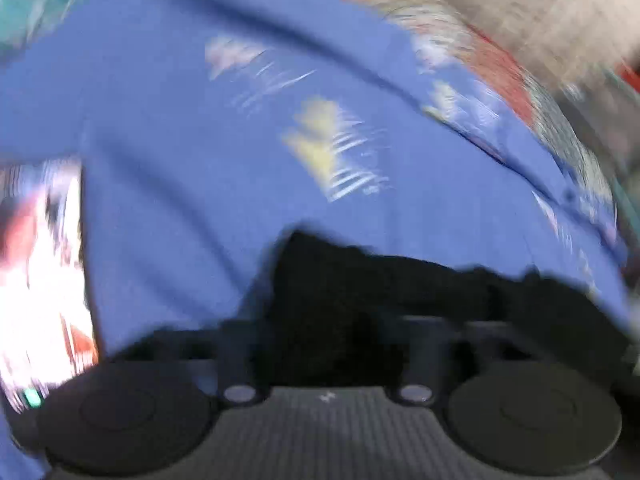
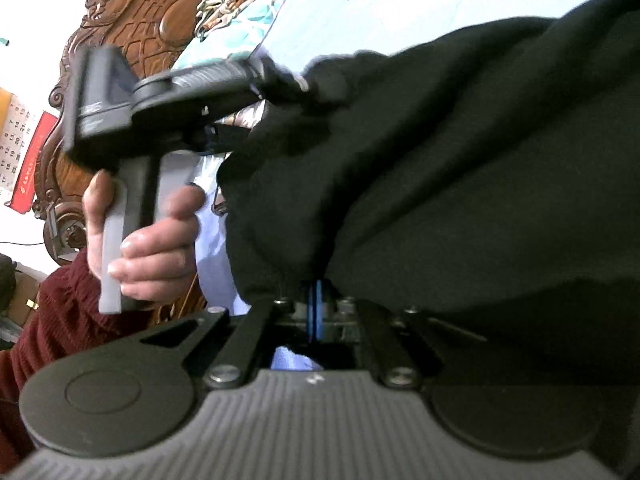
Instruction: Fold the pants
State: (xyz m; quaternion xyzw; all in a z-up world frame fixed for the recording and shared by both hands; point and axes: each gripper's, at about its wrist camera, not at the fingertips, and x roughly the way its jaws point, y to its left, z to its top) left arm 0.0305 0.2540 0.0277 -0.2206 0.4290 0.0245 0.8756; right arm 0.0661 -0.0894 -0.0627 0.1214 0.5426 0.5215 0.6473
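The black pants (image 2: pixel 460 168) hang bunched over a blue bed sheet (image 2: pixel 400 8). My right gripper (image 2: pixel 316 300) is shut on a fold of them, its blue pads pressed together with cloth rising out of them. My left gripper (image 2: pixel 308 84) reaches in from the left, its tips buried in an upper edge of the pants, which lifts toward it. A hand (image 2: pixel 152 248) holds its handle. The left wrist view is blurred: black pants (image 1: pixel 360 280) fill the space at my left gripper (image 1: pixel 328 312) and hide the fingertips, above the blue sheet (image 1: pixel 180 140).
A carved wooden headboard (image 2: pixel 140 12) stands behind the bed, with teal and patterned cloths (image 2: pixel 240 16) piled by it. A dark red sleeve (image 2: pixel 60 312) is at the lower left. A calendar (image 2: pixel 16 136) hangs on the wall. Bright patterned bedding (image 1: pixel 40 272) lies left of the sheet.
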